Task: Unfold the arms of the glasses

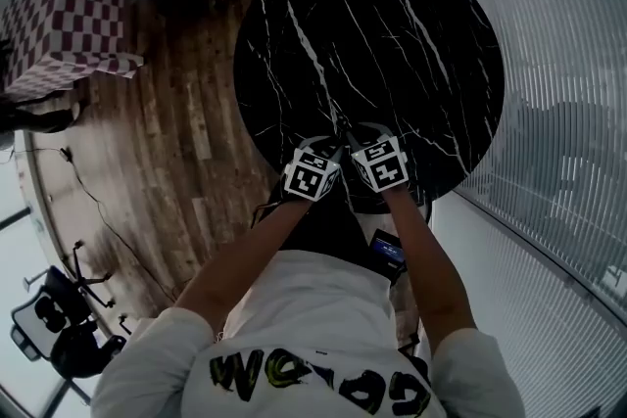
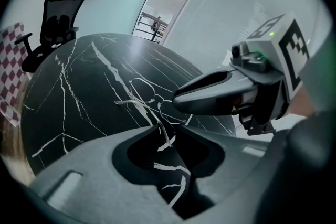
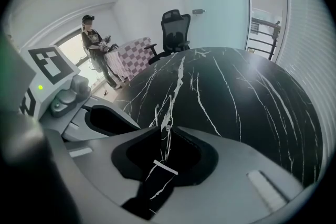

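A round black desk (image 1: 392, 24) with white veins stands on a wooden floor (image 1: 176, 152). Beyond the desk's far edge is a black office chair (image 3: 176, 29). Near it is a checkered cloth (image 3: 134, 52), and a person (image 3: 93, 42) stands there. A white slatted wall (image 1: 563, 64) is close beside the desk.

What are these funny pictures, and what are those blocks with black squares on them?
A person holds two tools: the left hand-held gripper and the right hand-held gripper. The patterned blocks are part of them. One picture comes from a camera on the person's head, looking down. The other two come from cameras riding on those tools. Thin wire glasses lie on the round black table. The right one seems to pinch one thin arm of the glasses; the left one's jaws stand slightly apart.
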The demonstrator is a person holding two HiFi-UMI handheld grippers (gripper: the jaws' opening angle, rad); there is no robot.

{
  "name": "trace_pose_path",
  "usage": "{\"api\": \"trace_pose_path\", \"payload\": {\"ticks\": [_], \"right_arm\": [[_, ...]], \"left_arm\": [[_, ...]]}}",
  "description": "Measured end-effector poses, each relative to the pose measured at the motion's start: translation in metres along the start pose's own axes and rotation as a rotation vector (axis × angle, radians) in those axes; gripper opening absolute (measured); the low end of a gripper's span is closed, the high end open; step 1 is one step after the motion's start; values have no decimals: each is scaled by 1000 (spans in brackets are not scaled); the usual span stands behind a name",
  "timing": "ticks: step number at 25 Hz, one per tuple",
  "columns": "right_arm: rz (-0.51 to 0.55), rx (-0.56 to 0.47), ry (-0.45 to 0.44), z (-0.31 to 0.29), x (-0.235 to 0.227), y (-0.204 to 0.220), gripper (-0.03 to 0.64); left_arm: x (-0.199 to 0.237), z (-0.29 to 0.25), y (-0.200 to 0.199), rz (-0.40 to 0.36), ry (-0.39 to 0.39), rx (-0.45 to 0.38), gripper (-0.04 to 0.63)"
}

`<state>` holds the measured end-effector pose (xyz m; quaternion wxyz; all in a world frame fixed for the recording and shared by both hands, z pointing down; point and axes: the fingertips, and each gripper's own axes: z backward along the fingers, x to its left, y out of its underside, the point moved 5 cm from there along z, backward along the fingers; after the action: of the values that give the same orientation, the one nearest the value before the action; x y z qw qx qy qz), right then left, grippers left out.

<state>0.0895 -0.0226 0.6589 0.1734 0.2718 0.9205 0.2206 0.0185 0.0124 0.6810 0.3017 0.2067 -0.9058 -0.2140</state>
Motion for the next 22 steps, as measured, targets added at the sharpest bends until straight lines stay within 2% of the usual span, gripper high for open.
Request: {"api": "trace_pose_path", "payload": {"ticks": [6,13,22], "right_arm": [[-1,17,-4,-9,0,6,64],[14,27,12,-13,0,12,29],[7,16,16,-13,0,9,15]], "left_arm": [[3,-10,8,22,-2,19,103],[6,-10,11,18,-3,26,98],[8,-8,11,5,-4,33,97]]}}
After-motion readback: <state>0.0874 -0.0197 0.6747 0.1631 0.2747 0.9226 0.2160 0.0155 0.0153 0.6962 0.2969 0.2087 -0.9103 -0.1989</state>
